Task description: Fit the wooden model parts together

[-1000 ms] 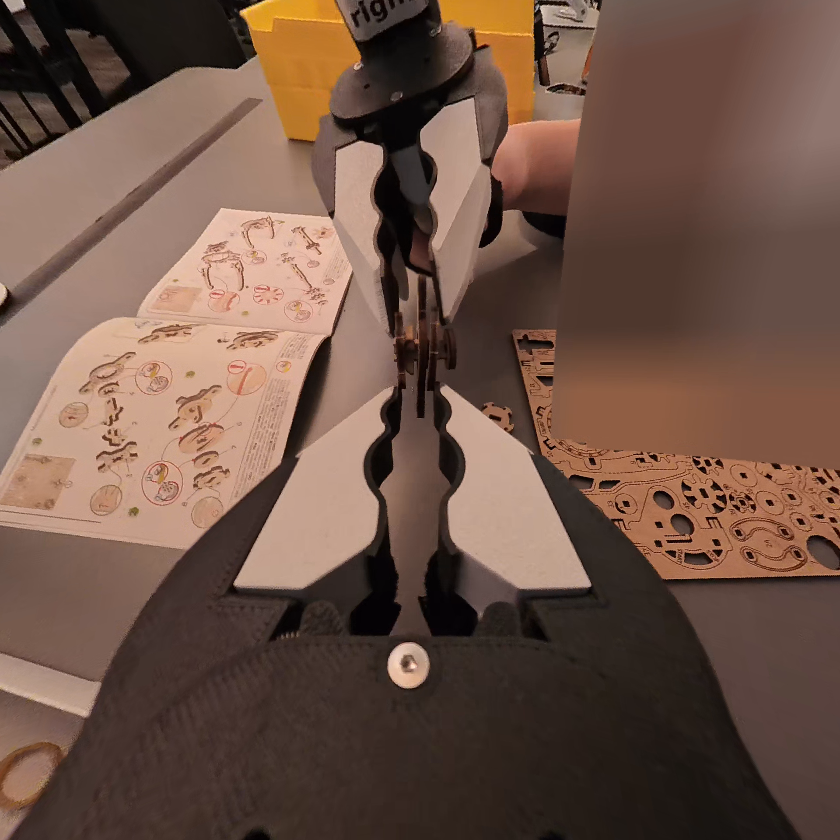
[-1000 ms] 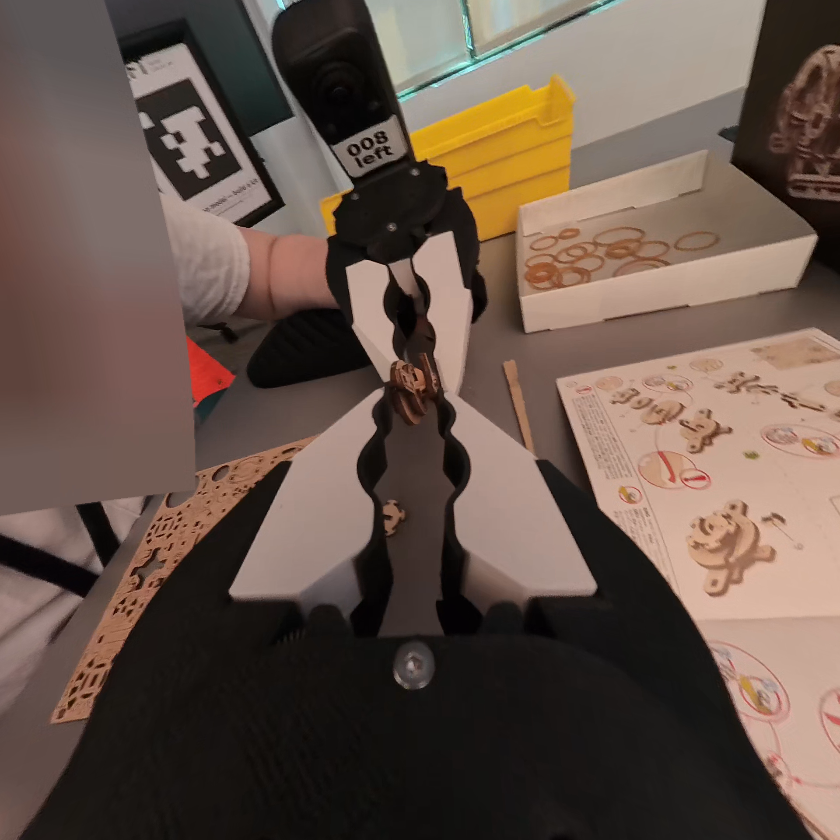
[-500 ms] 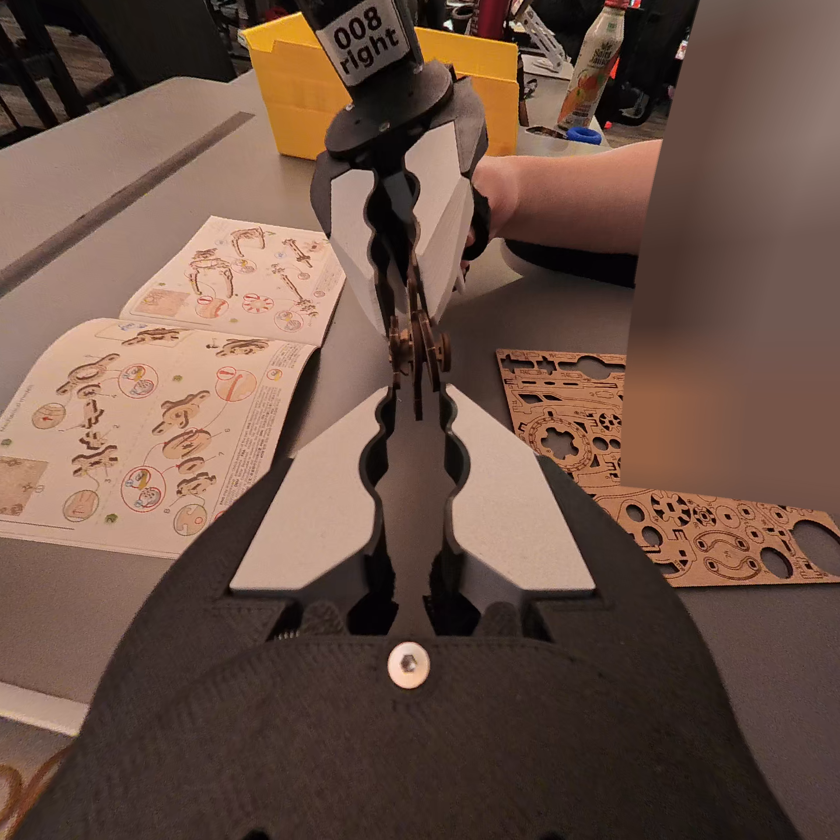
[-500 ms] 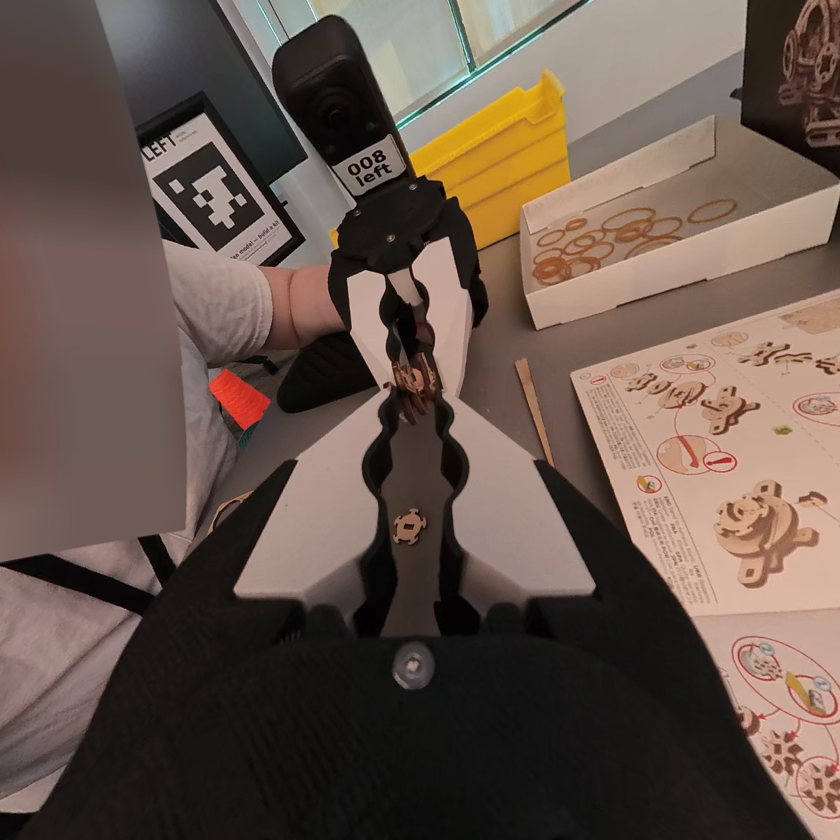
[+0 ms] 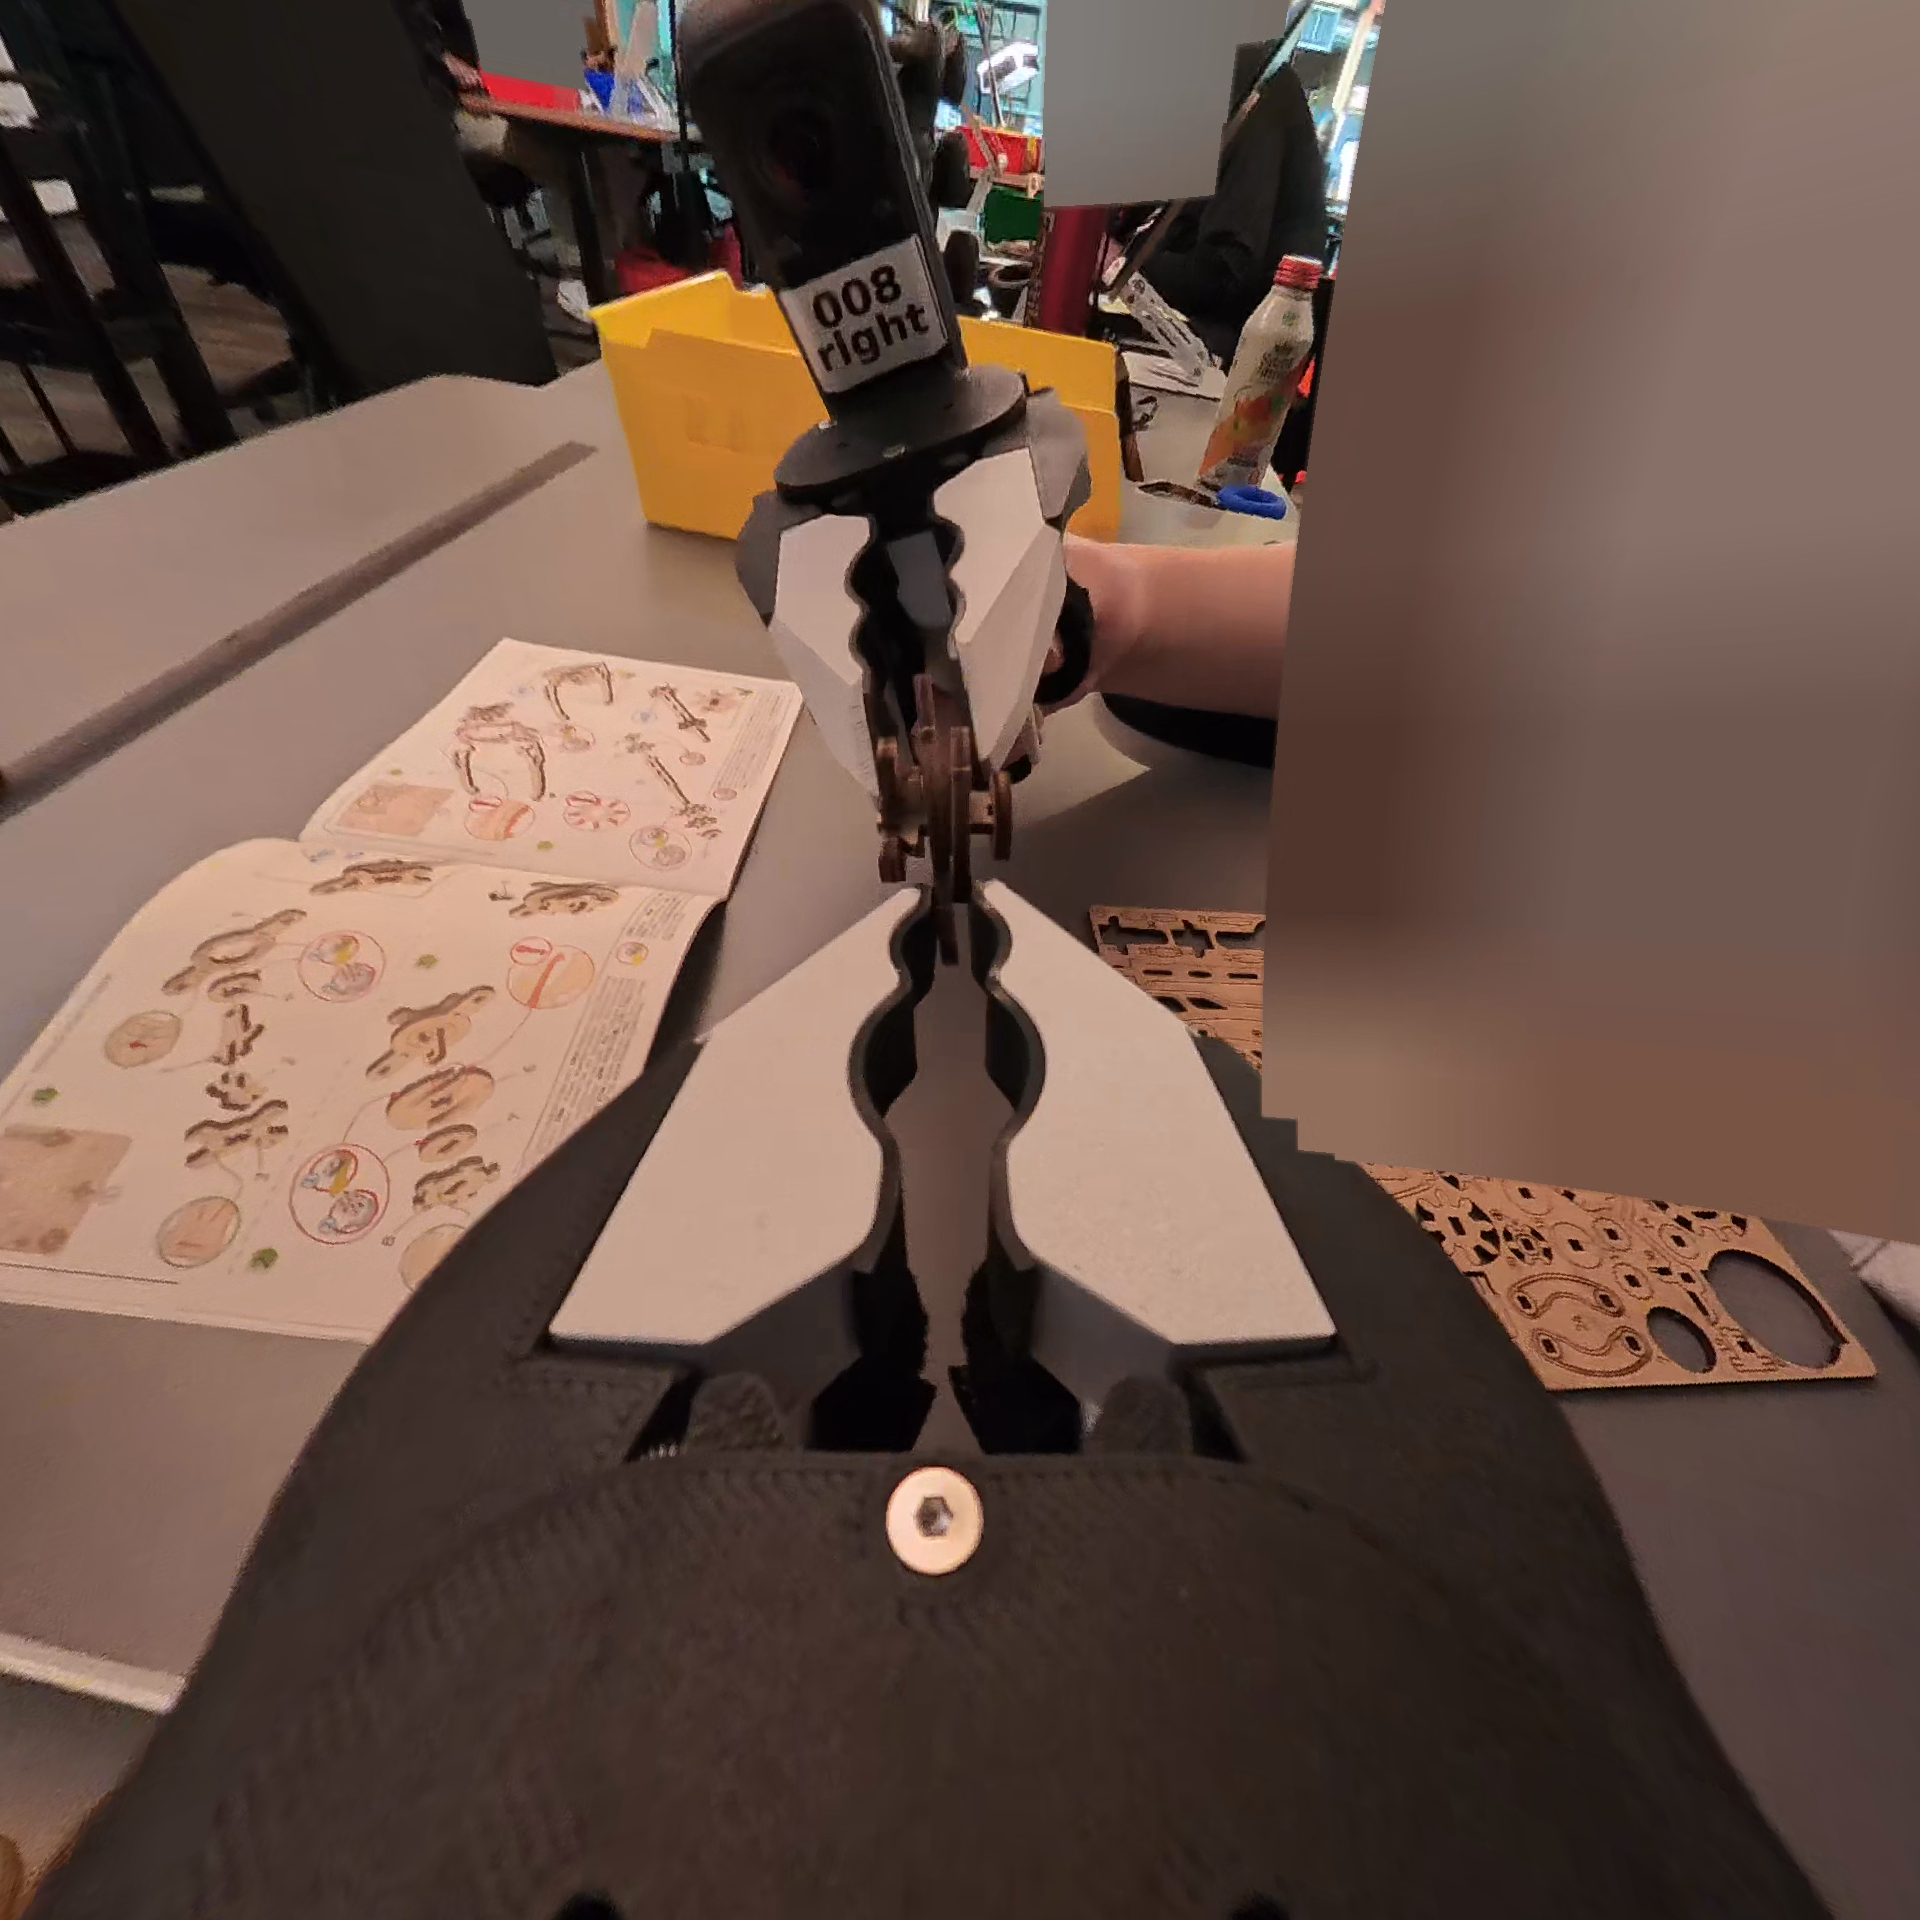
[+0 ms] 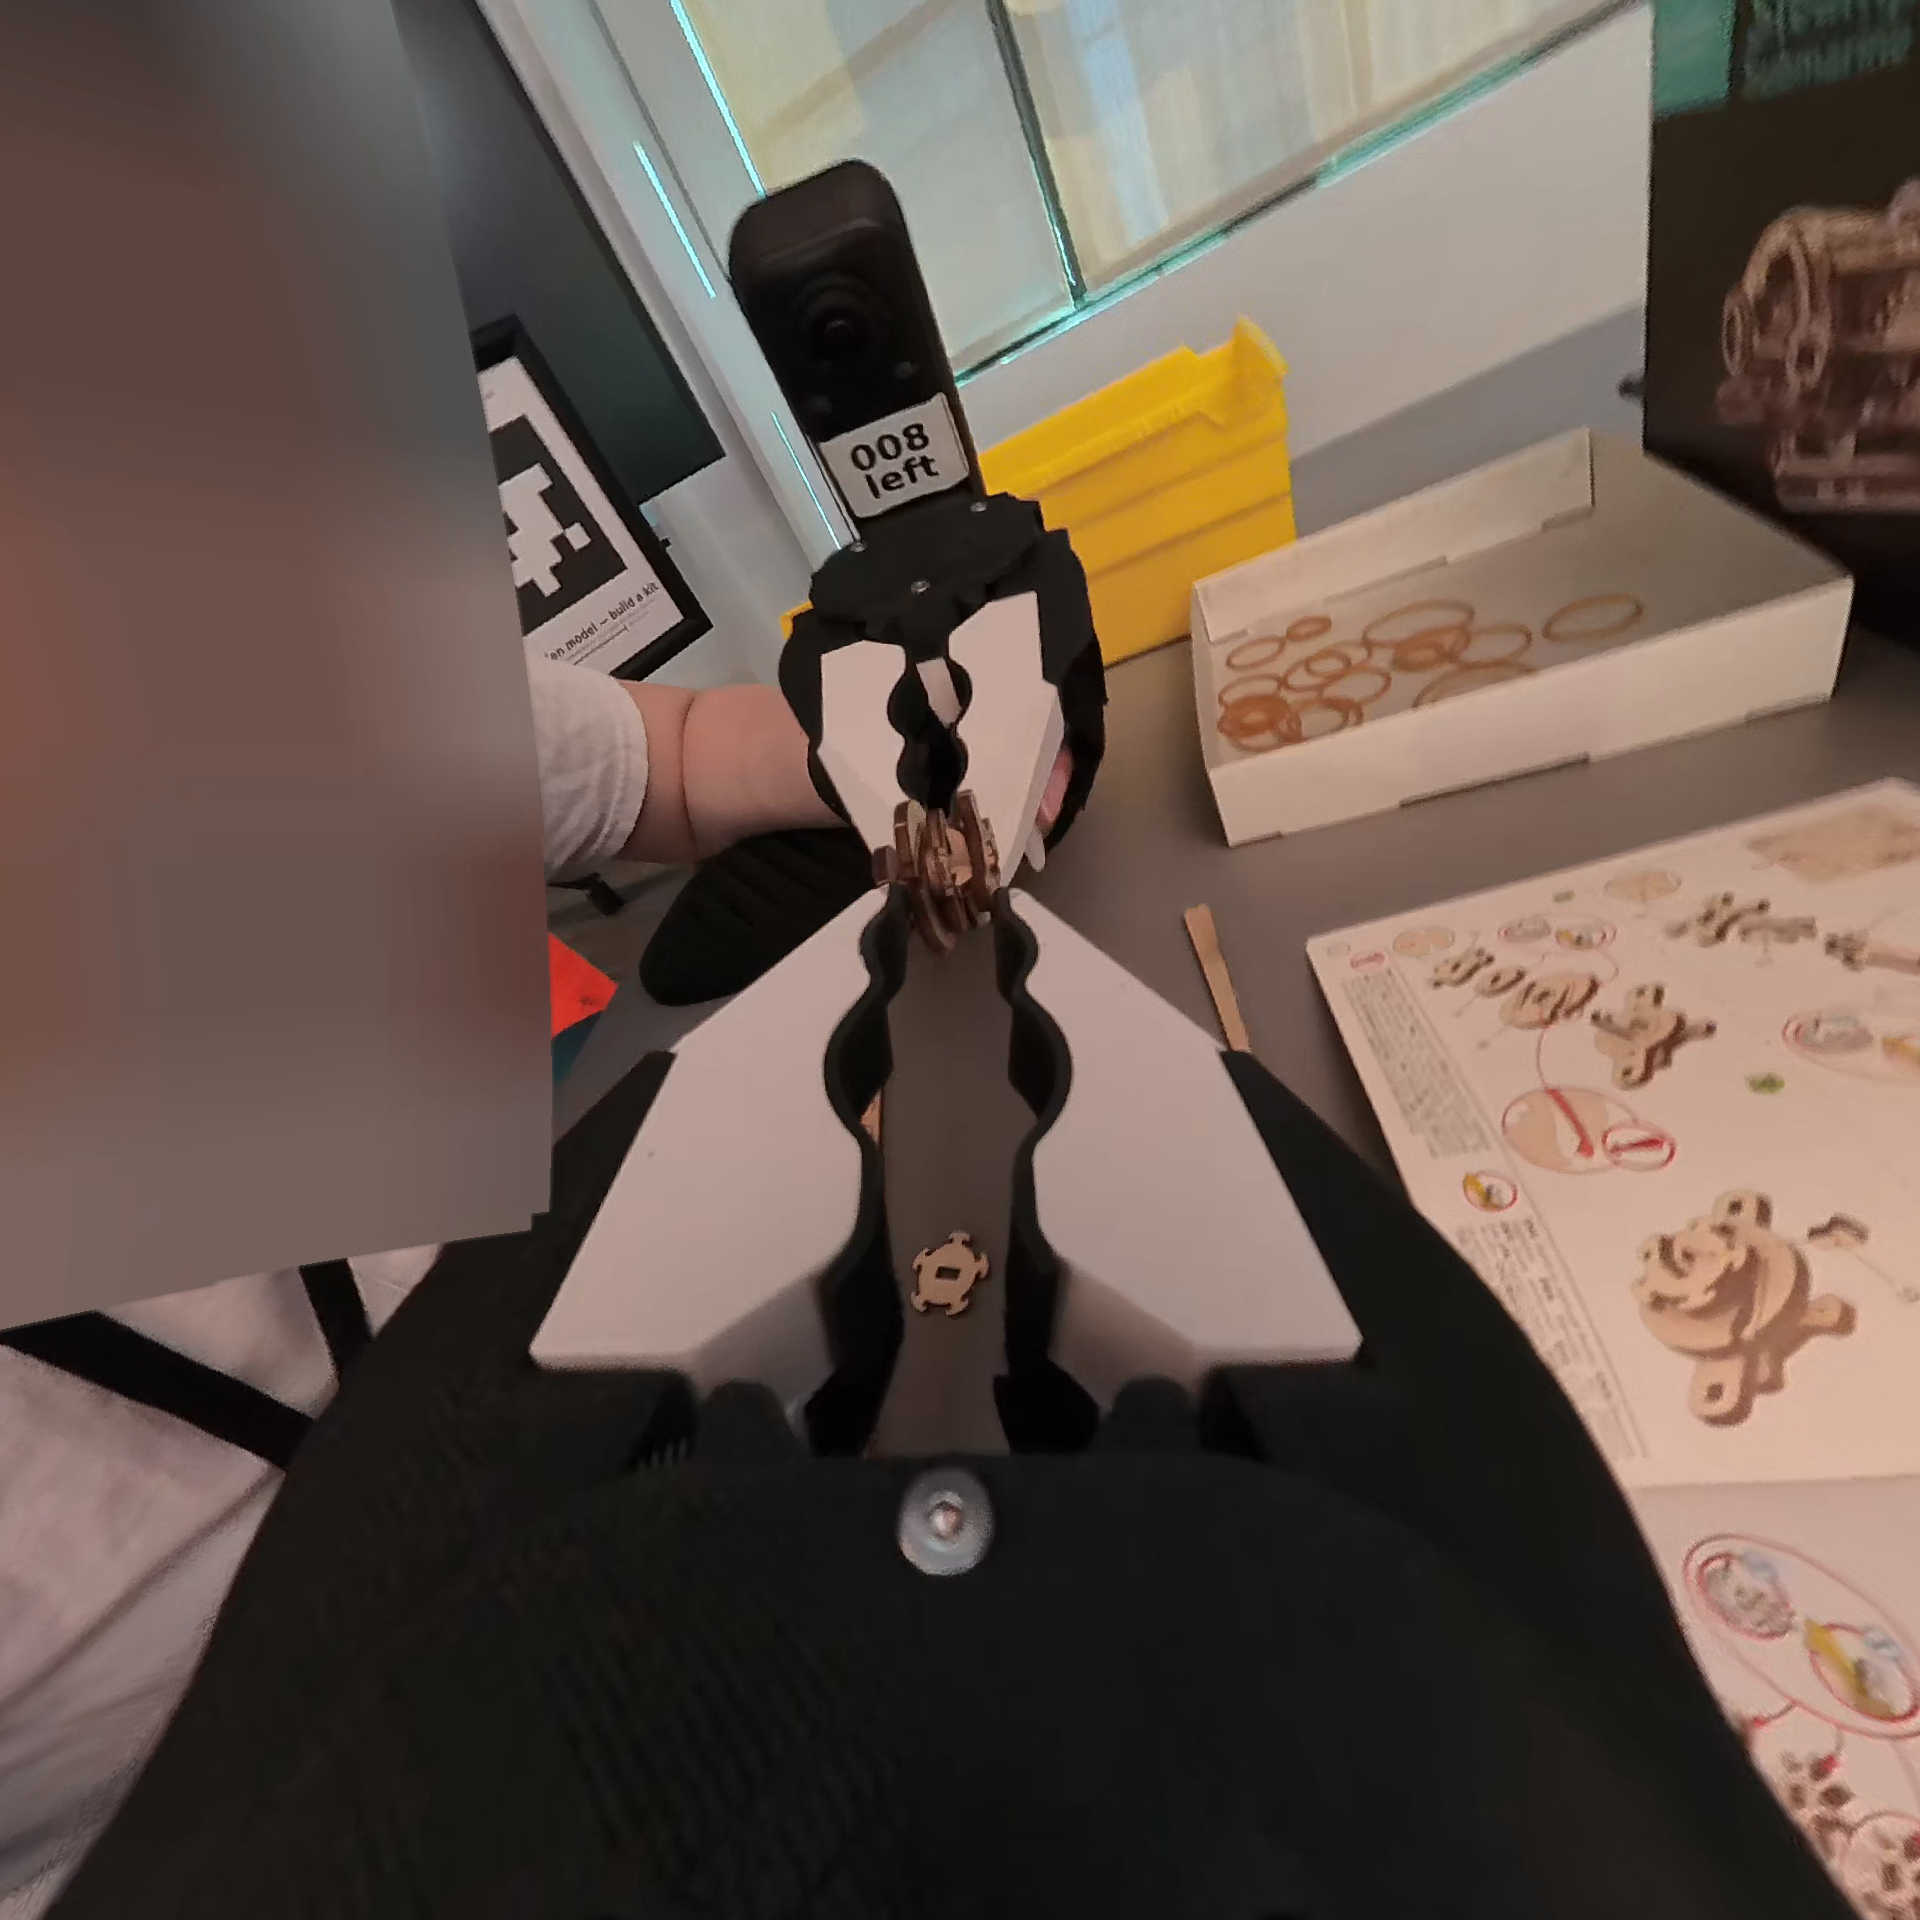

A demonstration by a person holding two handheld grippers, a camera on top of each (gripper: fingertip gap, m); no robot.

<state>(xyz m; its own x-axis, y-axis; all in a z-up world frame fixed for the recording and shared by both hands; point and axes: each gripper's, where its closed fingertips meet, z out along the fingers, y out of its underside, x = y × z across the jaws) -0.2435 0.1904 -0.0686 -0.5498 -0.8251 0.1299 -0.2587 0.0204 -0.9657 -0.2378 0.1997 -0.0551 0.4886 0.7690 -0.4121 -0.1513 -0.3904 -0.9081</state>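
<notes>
A small wooden assembly of stacked gear-like discs [image 5: 935,800] hangs in the air between my two grippers, which face each other tip to tip. My left gripper [image 5: 948,906] is shut on a thin plate at the assembly's near edge. My right gripper [image 5: 930,764] is shut on its far side. In the right wrist view the assembly [image 6: 940,868] sits at my right gripper's [image 6: 942,906] tips, with the left gripper [image 6: 951,821] behind it. A loose small wooden gear [image 6: 949,1273] lies on the grey table below.
An open instruction booklet [image 5: 395,987] lies on the table, also in the right wrist view [image 6: 1662,1091]. A laser-cut wooden sheet [image 5: 1621,1278], a yellow bin [image 5: 707,416], a white box of rubber bands [image 6: 1507,665] and a thin wooden stick [image 6: 1216,977] are around. My left and right fingertips are right by each other. From the left gripper's tips to the loose small wooden gear [image 6: 949,1273] is close to 10 cm.
Both grippers have risen and tilted up together with the assembly held between them. The table and loose gear have dropped lower in view. Both grips are unchanged.
</notes>
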